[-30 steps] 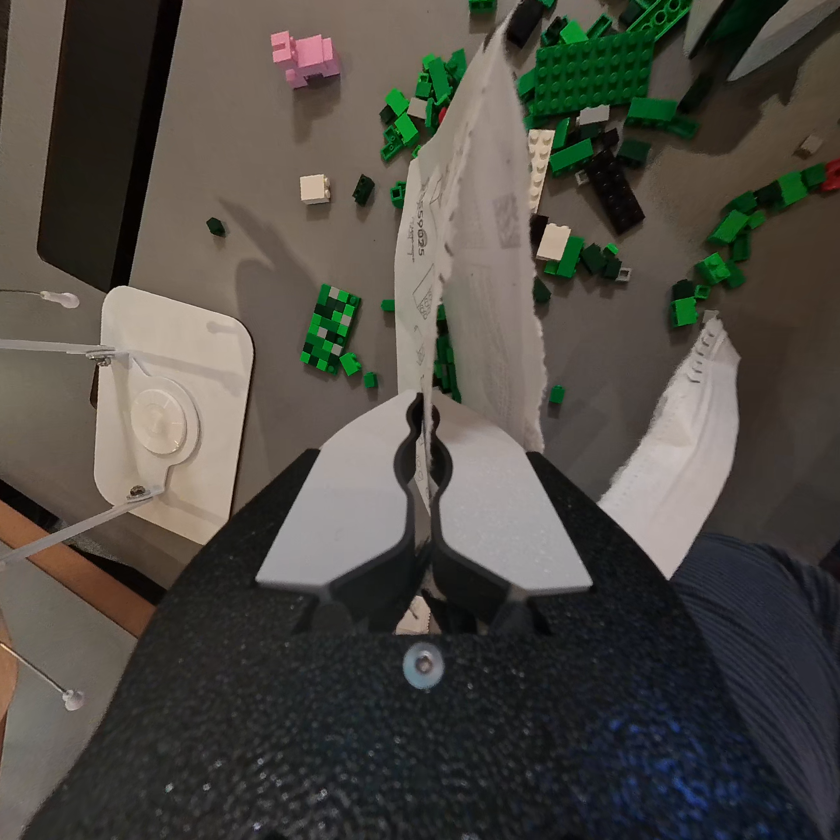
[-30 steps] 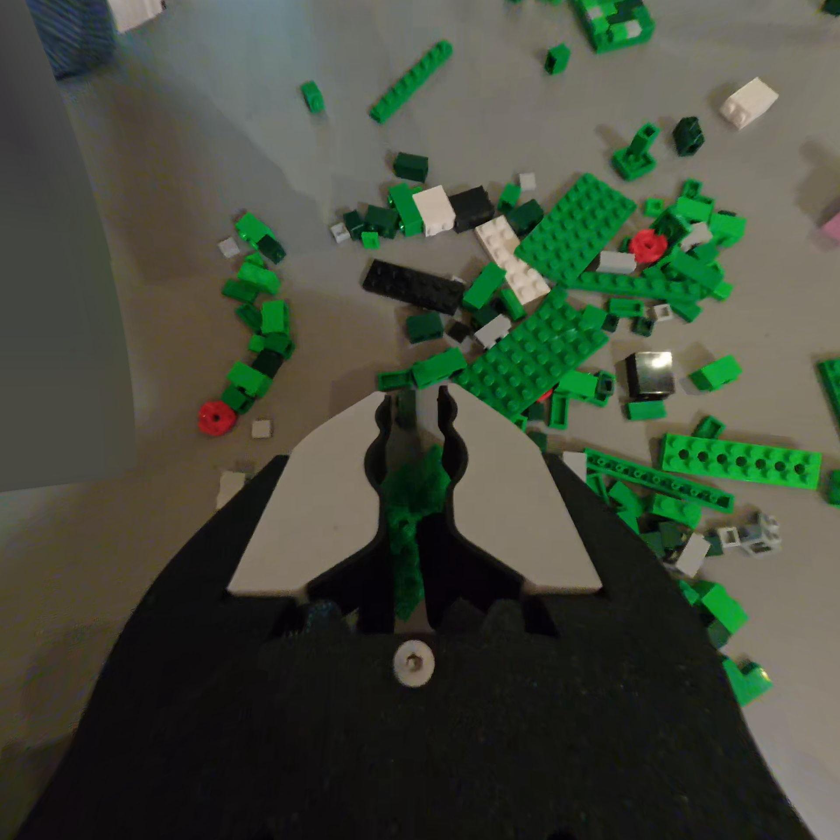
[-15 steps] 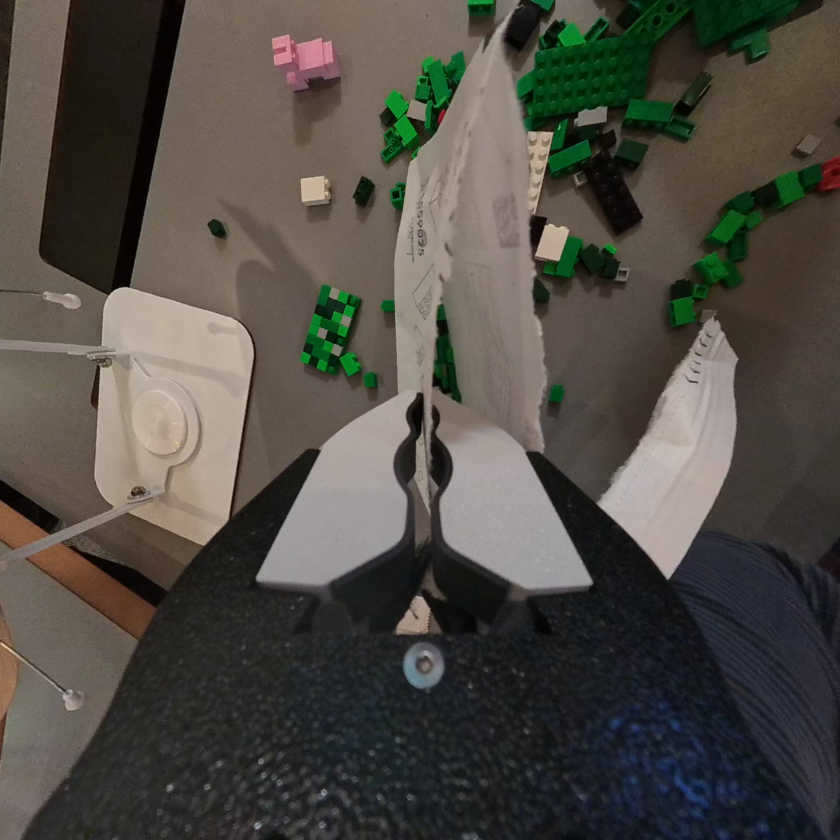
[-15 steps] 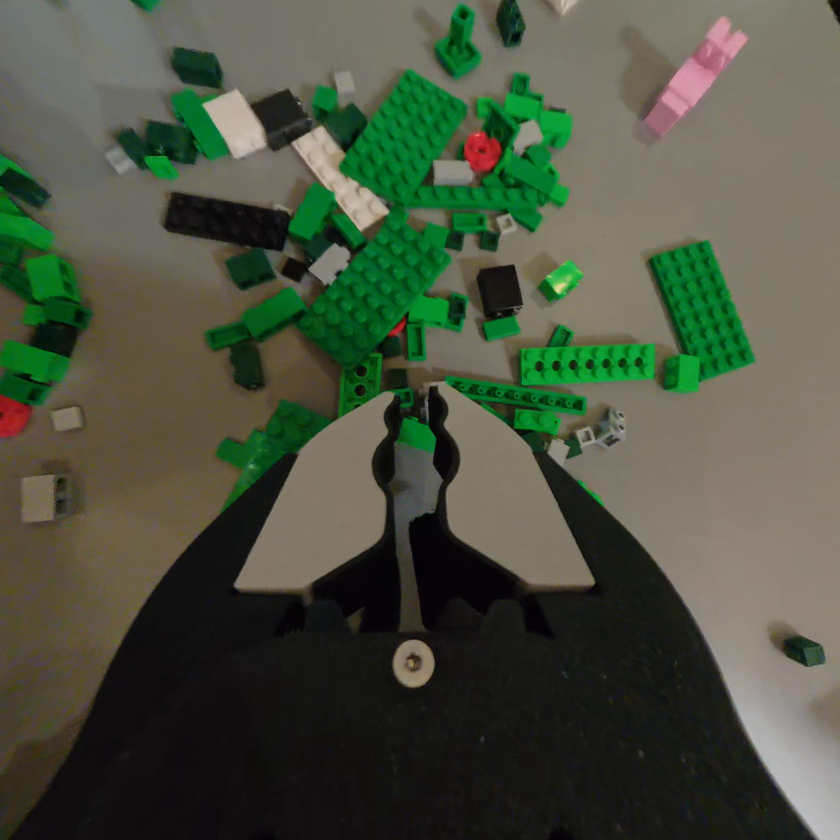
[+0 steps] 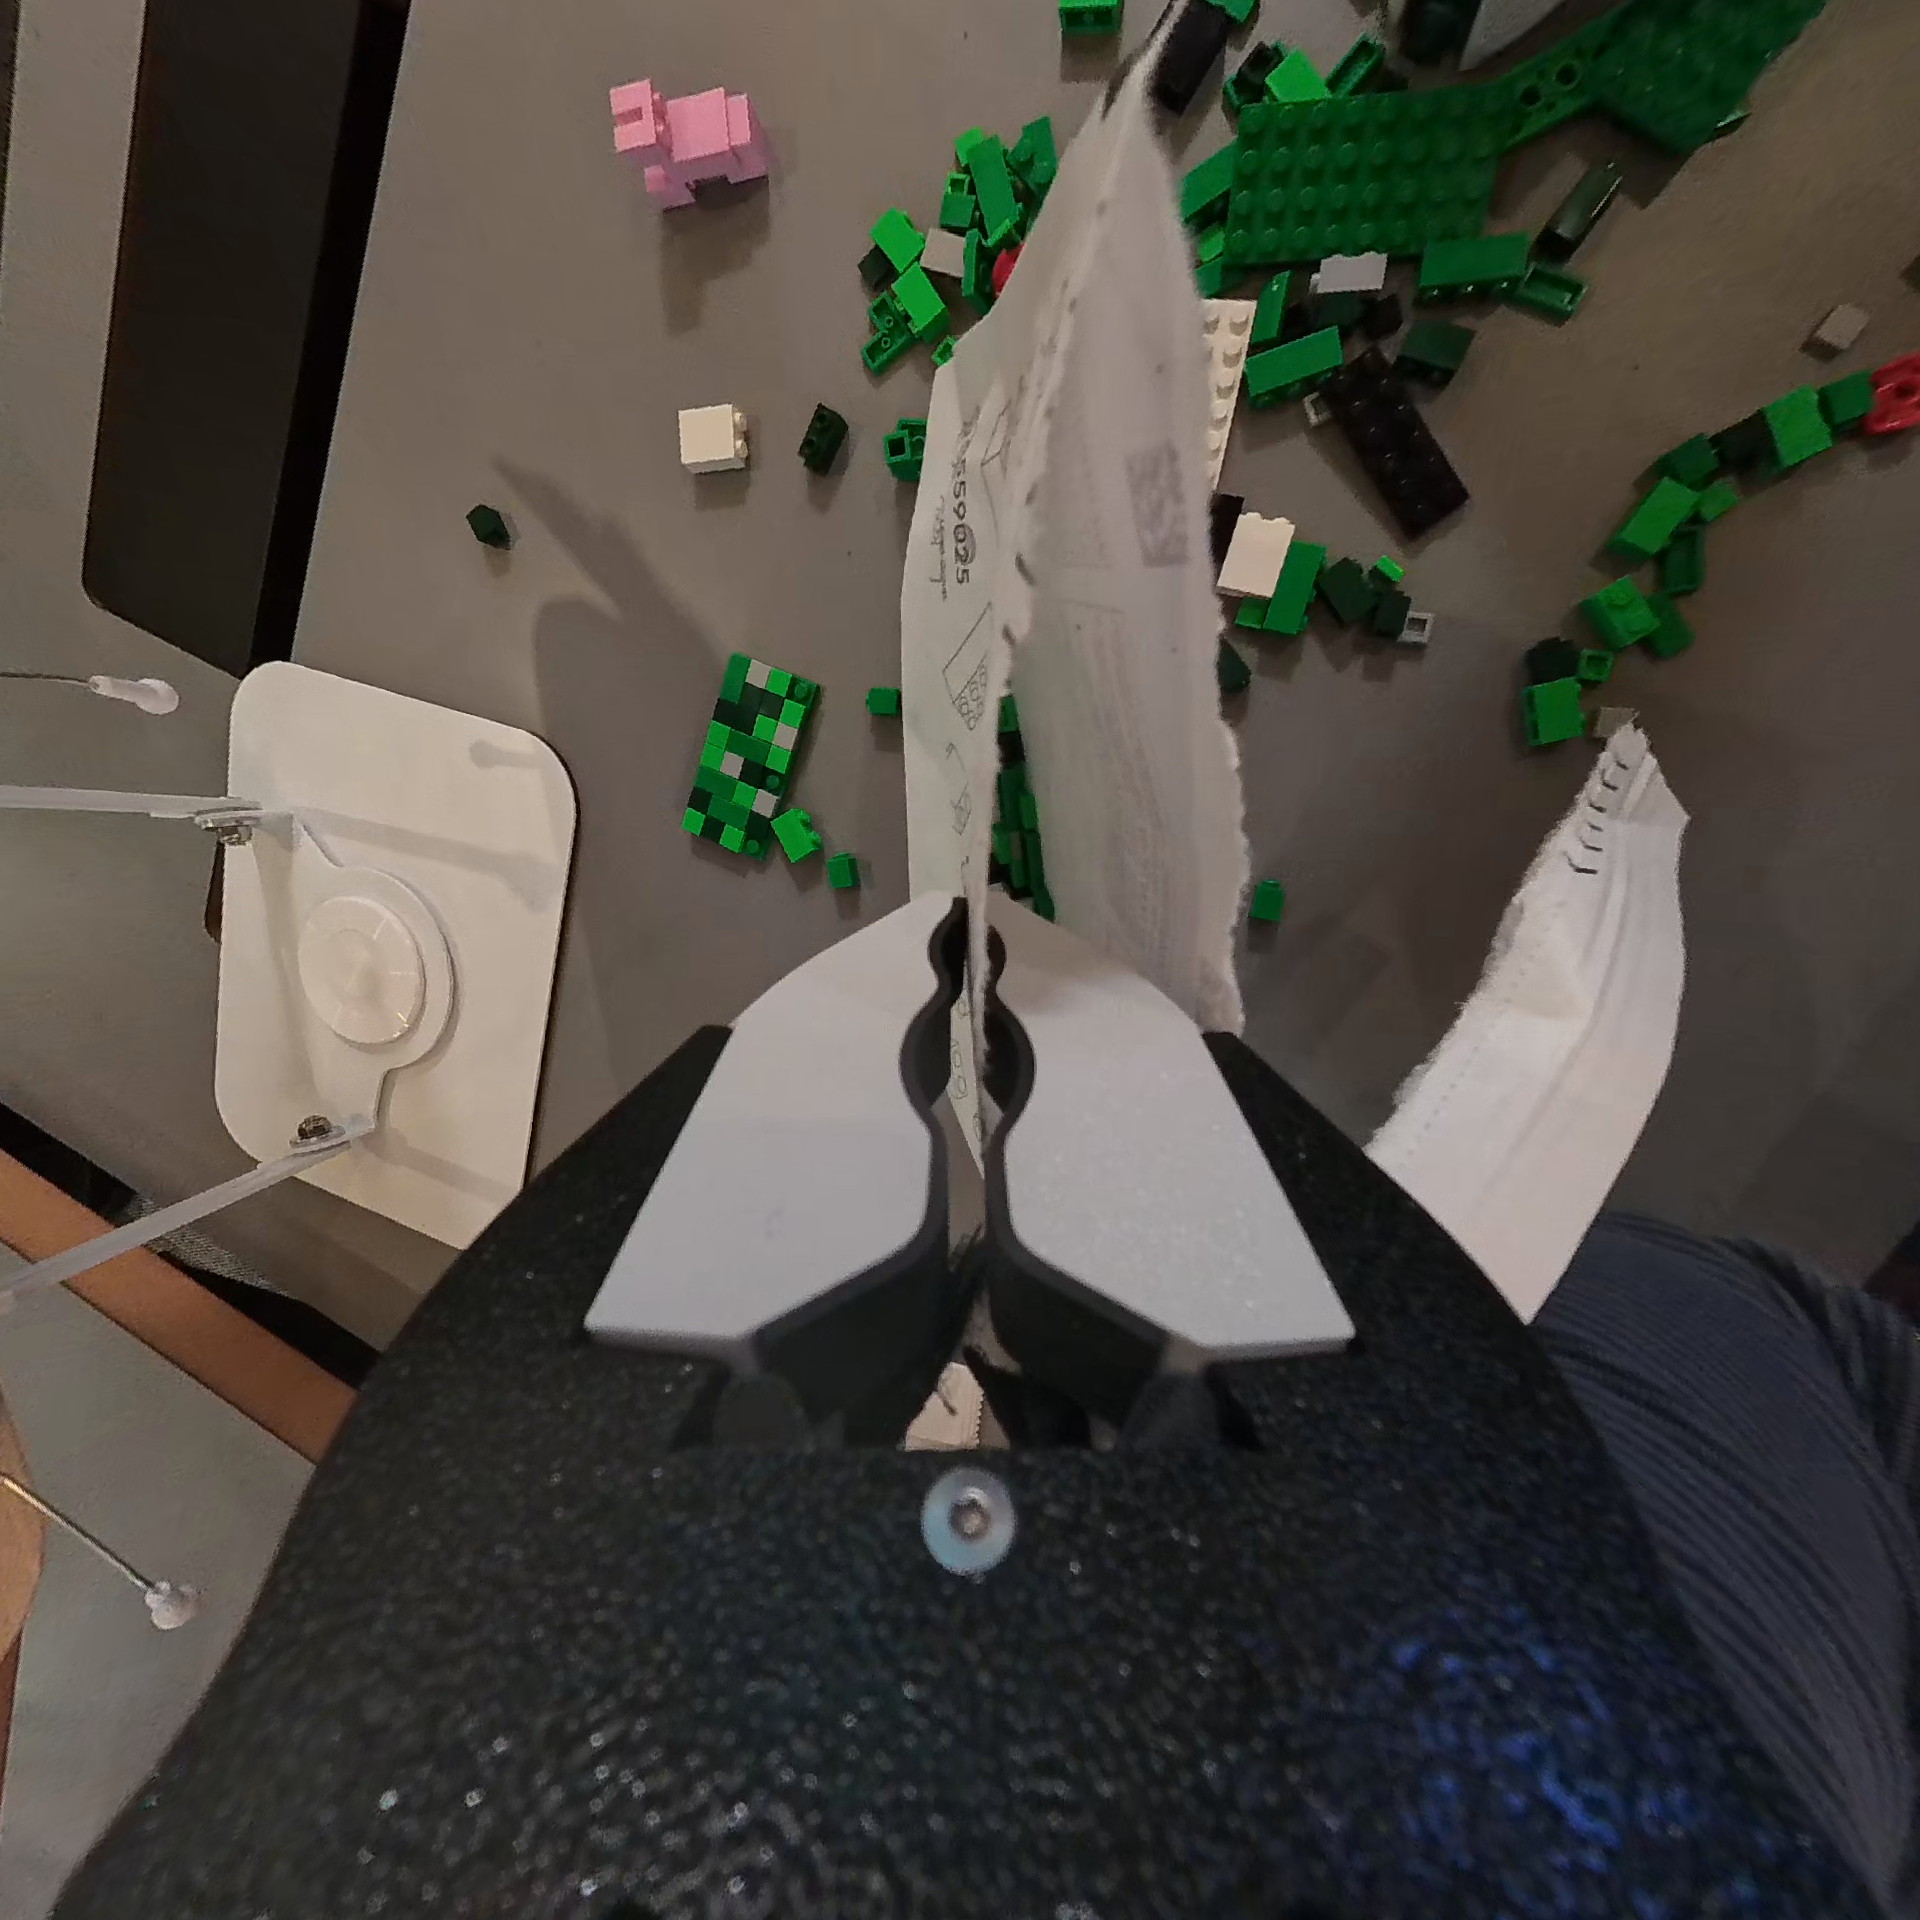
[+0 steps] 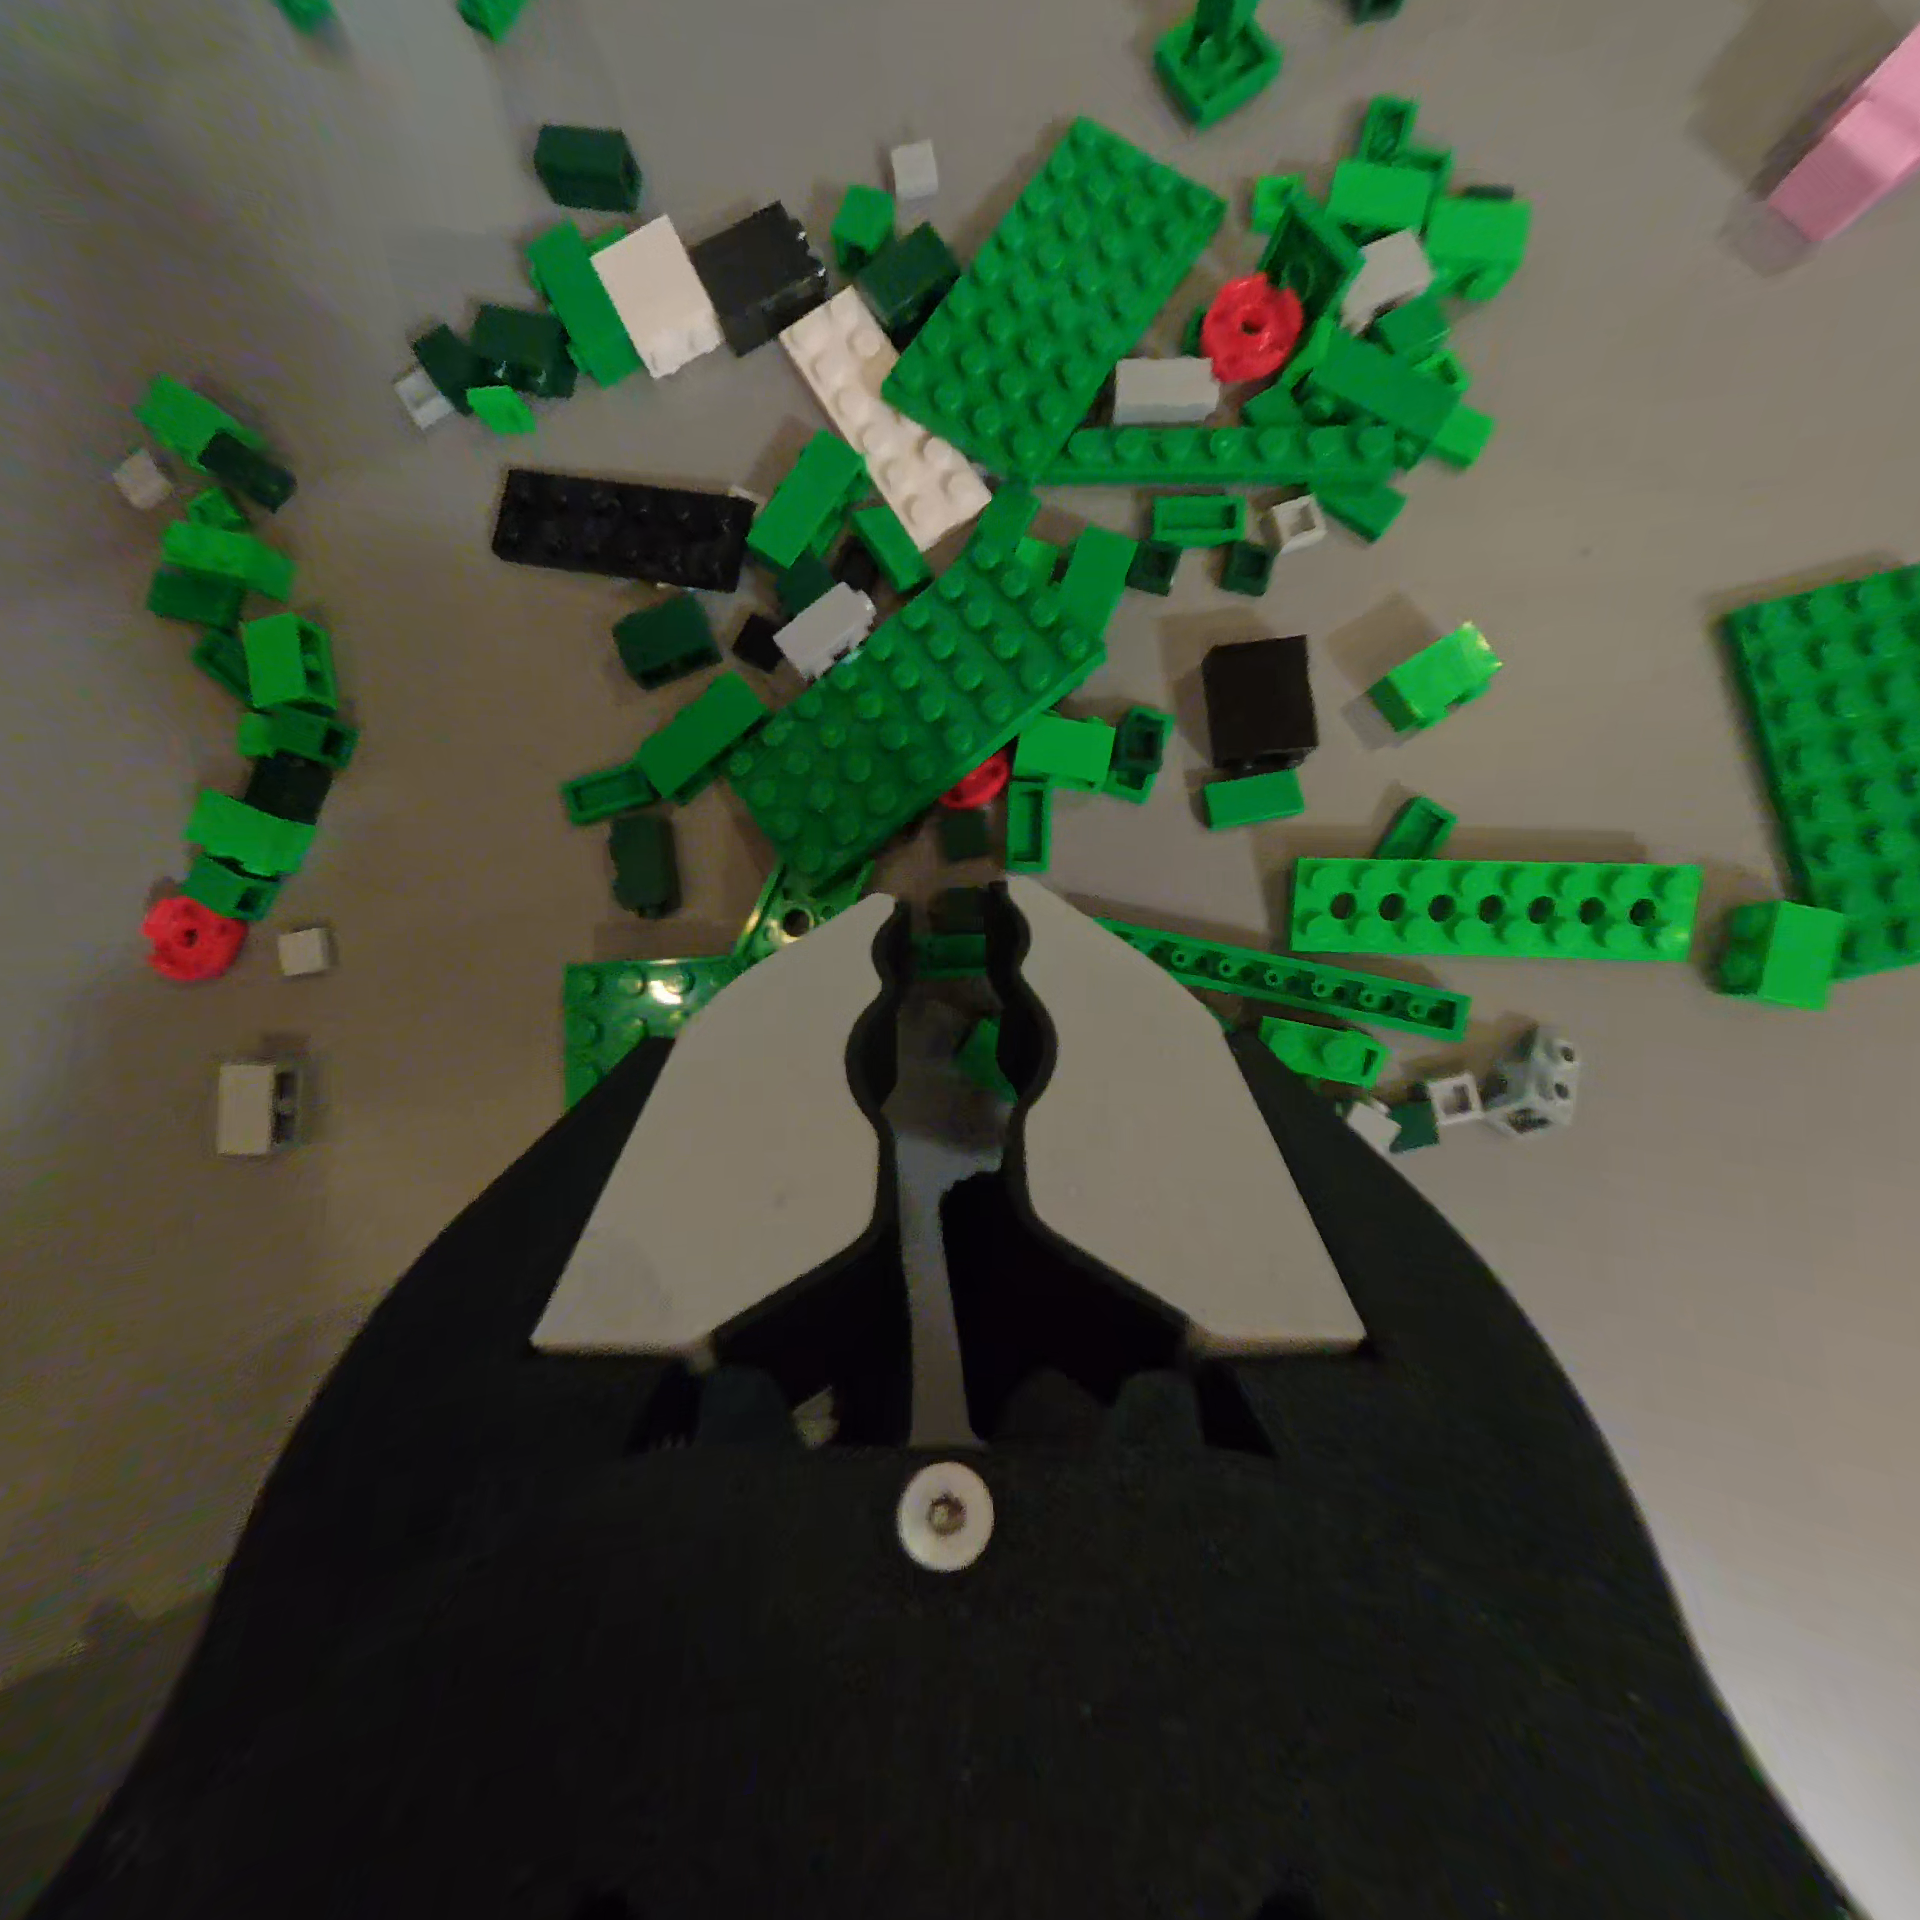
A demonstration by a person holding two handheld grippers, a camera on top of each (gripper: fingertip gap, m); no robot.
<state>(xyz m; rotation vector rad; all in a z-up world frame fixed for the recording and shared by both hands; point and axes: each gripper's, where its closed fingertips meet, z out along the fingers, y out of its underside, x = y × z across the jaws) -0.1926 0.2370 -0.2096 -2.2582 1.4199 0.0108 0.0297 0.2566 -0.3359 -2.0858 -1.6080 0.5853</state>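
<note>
My left gripper is shut on a torn white paper bag with printed marks, which stands up from the jaws and hides part of the brick pile. My right gripper hangs low over a heap of green, black and white toy bricks. Its jaws stand a narrow gap apart with nothing gripped. Small green bricks and grey table show through the gap. A green studded plate lies just ahead of its tips. Another green plate pokes out under its left finger.
A pink brick animal and a small green pixel-pattern build lie left of the bag. A white mount plate with thin rods sits at the table's left edge. A white pleated mask and a dark blue sleeve are at right. The gap from one gripper's tips to the other's is roughly 25 cm. The green plate is about 5 cm from my right fingertips and 25 cm from my left. Seen from the left wrist view as well.
The right gripper has travelled over the brick heap, so the bricks have shifted left and down in its view. The left gripper and the bag have stayed put.
</note>
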